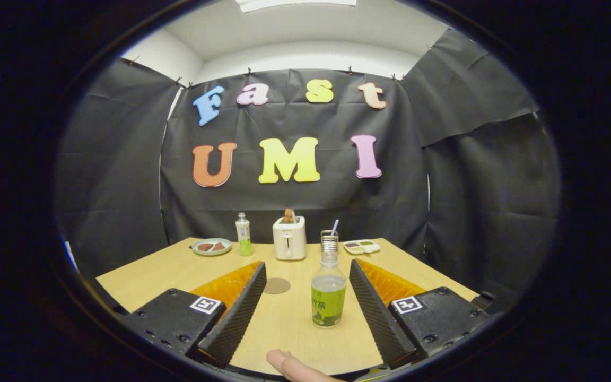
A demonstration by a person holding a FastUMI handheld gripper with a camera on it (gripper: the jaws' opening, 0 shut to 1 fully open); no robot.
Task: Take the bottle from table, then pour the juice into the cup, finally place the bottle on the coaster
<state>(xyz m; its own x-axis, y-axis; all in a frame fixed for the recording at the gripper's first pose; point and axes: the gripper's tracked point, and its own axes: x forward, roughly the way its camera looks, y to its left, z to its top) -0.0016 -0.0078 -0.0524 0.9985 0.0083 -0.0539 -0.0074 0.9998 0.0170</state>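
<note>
Table (178, 270): light wood top, carrying every item listed below; all places are given from the toaster.

Gripper (301, 310): held low over the near part of the table, well in front of the toaster. Its two ribbed fingers (239, 310) stood wide apart, pressing on nothing. A fingertip (289, 367) of the person showed at the table's near edge, nearer still than the fingers.

Toaster (289, 238): white, upright at the far middle of the table, with a brown slice standing in its slot.

Bottle (328, 294): clear, uncapped, upright, with a green label and green juice partway up. It stood in front of the toaster and a little to its right, between the two fingers, nearer the right one and touching neither.

Second bottle (243, 234): smaller, capped, upright, just left of the toaster, holding green liquid low down.

Plate (211, 246): pale green, left of the toaster beyond the second bottle, with brown pieces on it.

Cup (329, 240): clear, just right of the toaster, directly behind the uncapped bottle, with a straw-like stick leaning in it.

Tray (361, 246): small, white, right of the toaster past the cup; contents too small to tell.

Coaster (277, 285): round, brown, flat, in front of the toaster, bare, just ahead of the left finger.
</note>
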